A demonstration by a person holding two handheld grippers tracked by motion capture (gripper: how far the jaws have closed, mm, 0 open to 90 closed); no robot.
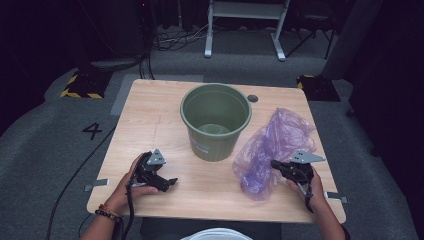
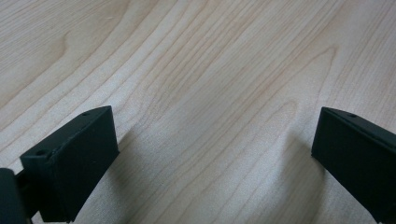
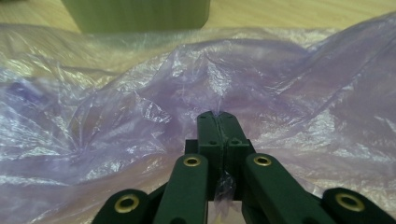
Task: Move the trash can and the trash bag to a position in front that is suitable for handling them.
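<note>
A crumpled purple plastic bag (image 1: pixel 272 150) is spread on the right part of the wooden desk (image 1: pixel 150 120), just beside a green bucket (image 1: pixel 216 120) that stands upright and open near the desk's middle. The bag's near edge is pinched by the right hand-held gripper (image 1: pixel 275 164), whose jaws are seen pressed together in the right gripper view, with a wisp of the film caught between them (image 3: pixel 217 122). In that view the bag (image 3: pixel 116 102) is heaped across the way, and the lower wall of the bucket (image 3: pixel 135 14) is seen behind it, so the film lies between this hand-held gripper and the bucket.

The left hand-held gripper (image 1: pixel 169 184) is rested on the desk at the near left, well apart from bag and bucket; its jaws are held wide apart over bare wood (image 2: pixel 210 93), nothing being between them.

A small dark round fitting (image 1: pixel 253 98) is set into the far desk edge, just behind the bucket. Beyond the desk, a white frame (image 1: pixel 245 25) and loose cables (image 1: pixel 175 37) are seen on the grey floor, which is marked with a "4" (image 1: pixel 93 130) at the left.
</note>
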